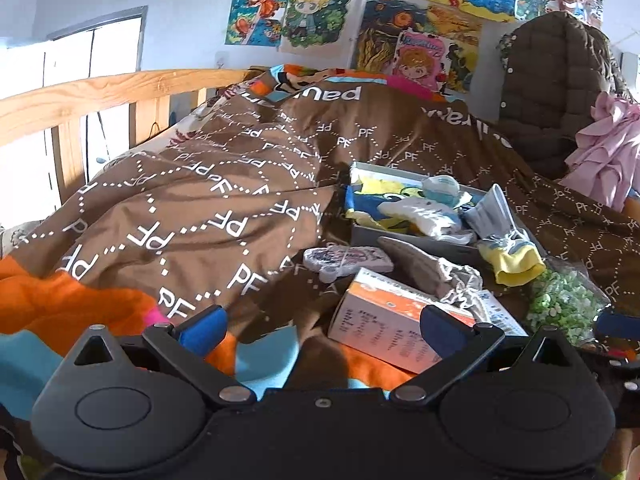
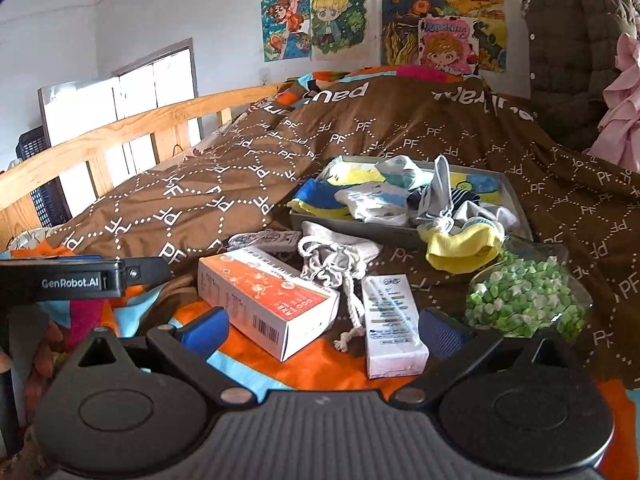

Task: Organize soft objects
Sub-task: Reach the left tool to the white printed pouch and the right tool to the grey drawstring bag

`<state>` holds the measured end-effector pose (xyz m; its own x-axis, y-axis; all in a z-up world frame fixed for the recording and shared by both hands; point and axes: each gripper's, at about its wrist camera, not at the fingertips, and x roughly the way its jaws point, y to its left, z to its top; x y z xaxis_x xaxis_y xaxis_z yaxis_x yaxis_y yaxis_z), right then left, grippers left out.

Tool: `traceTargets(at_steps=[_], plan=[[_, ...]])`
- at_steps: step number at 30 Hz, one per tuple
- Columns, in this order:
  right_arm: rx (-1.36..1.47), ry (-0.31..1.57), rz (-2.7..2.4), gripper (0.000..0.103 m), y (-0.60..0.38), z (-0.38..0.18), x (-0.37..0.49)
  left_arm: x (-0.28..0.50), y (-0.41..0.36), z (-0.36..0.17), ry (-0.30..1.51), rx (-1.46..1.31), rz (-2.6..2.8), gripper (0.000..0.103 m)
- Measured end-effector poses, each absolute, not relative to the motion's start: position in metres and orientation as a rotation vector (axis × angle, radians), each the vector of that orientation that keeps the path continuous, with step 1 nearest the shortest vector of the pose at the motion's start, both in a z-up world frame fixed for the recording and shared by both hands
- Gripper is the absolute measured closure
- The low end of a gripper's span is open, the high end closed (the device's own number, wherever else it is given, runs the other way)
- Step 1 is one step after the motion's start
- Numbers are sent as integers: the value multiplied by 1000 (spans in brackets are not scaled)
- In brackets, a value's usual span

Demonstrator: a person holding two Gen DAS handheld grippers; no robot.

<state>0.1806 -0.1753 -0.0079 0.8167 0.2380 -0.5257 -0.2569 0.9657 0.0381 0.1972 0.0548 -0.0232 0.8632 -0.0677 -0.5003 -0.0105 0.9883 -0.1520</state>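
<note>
Both hand-held grippers, left (image 1: pixel 320 326) and right (image 2: pixel 324 330), wide open, holding nothing, low over the bed. Socks piled in grey tray (image 2: pixel 352 227) ahead on brown duvet (image 2: pixel 224 184); yellow sock (image 2: pixel 460 250) draped over tray's near edge, beyond orange box (image 2: pixel 268 300).

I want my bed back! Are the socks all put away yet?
Not yet. Many socks already sit in the gray tray. Nothing is in hand: the left claw and right claw are both open and empty. Left to do: the yellow sock hanging over the tray's edge and the drawstring pouch on the blanket.
</note>
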Motion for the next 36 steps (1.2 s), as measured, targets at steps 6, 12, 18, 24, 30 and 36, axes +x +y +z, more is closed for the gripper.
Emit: traceTargets(at_steps=[6, 12, 18, 24, 30, 36], plan=[[-58, 561, 284, 0, -168, -16, 182, 205, 64, -25, 522, -161, -9, 1], [-69, 541, 298, 0, -162, -21, 182, 211, 72, -23, 504, -180, 6, 1], [-71, 493, 290, 0, -160, -24, 182, 221, 77, -27, 501, -205, 15, 1], [-66, 454, 282, 0, -161, -26, 183, 235, 76, -32, 511, -243, 6, 1], [-48, 442, 279, 0, -163, -28, 186, 244, 75, -32, 506, -265, 13, 1], [-38, 438, 272, 0, -164, -30, 188, 249, 77, -32, 503, -270, 16, 1]])
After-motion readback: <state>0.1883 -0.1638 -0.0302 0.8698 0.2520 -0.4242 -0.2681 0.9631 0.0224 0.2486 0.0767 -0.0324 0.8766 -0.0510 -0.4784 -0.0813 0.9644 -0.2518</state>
